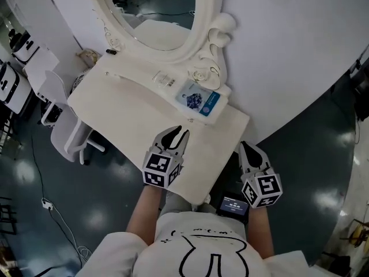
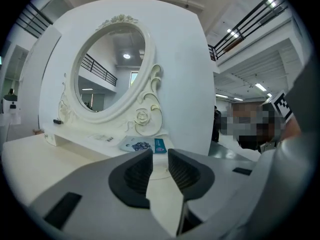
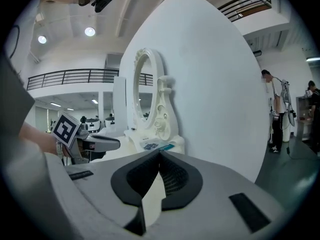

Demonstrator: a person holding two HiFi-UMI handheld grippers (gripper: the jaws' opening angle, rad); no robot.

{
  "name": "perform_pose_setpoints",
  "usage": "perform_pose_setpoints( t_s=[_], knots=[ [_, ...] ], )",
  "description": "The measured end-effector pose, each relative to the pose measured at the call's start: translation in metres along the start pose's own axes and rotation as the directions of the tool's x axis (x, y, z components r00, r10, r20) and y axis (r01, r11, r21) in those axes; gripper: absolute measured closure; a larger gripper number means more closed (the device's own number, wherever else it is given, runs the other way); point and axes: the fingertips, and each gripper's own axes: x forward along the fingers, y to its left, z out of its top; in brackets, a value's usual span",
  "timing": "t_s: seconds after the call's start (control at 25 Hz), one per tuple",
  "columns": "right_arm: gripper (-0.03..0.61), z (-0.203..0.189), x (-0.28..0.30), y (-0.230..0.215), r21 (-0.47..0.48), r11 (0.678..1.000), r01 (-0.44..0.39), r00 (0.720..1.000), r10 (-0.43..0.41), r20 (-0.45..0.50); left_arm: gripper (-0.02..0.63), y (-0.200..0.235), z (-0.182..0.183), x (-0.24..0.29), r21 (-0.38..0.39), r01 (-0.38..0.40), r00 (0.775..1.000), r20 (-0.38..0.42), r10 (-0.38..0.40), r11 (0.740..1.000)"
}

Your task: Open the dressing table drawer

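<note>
Now the left tool (image 1: pixel 179 133) hovers spread and empty over the surface (image 1: pixel 124 114) below the mirror (image 1: pixel 155 16). The right tool (image 1: pixel 248 150), pressed together, hangs beside its edge. The drawer is hidden.

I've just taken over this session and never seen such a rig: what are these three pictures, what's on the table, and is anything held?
There is no robot here: a person holds a two-jaw gripper in each hand. The head view looks down from the person's head. Each gripper view looks along that gripper's own jaws. The left gripper is open above the cream dressing table. The right gripper is shut, just off the table's right edge. Neither holds anything. A card with blue print lies below the oval mirror.
</note>
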Motion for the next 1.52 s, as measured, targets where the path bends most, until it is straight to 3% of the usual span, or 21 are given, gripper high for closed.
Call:
perform_pose_setpoints(
  t_s=[0.44, 0.88, 1.2, 1.52],
  knots=[
    [0.554, -0.027, 0.015, -0.023, 0.064, 0.987, 0.145, 0.989, -0.141, -0.052, 0.495, 0.022, -0.033, 0.047, -0.019, 0.082, 0.989, -0.124, -0.084, 0.996],
    [0.554, -0.051, 0.003, -0.045, 0.114, 0.940, 0.322, 0.945, -0.311, -0.104, 0.480, 0.036, -0.079, 0.086, -0.039, 0.124, 0.954, -0.272, -0.130, 0.992],
    [0.554, -0.075, -0.022, -0.051, 0.150, 0.898, 0.413, 0.909, -0.395, -0.135, 0.479, 0.039, -0.087, 0.099, -0.029, 0.123, 0.952, -0.278, -0.126, 0.992],
    [0.554, -0.094, -0.041, -0.057, 0.190, 0.857, 0.479, 0.877, -0.459, -0.144, 0.494, 0.036, -0.089, 0.110, 0.041, 0.124, 0.950, -0.292, -0.107, 0.991]
  ],
)
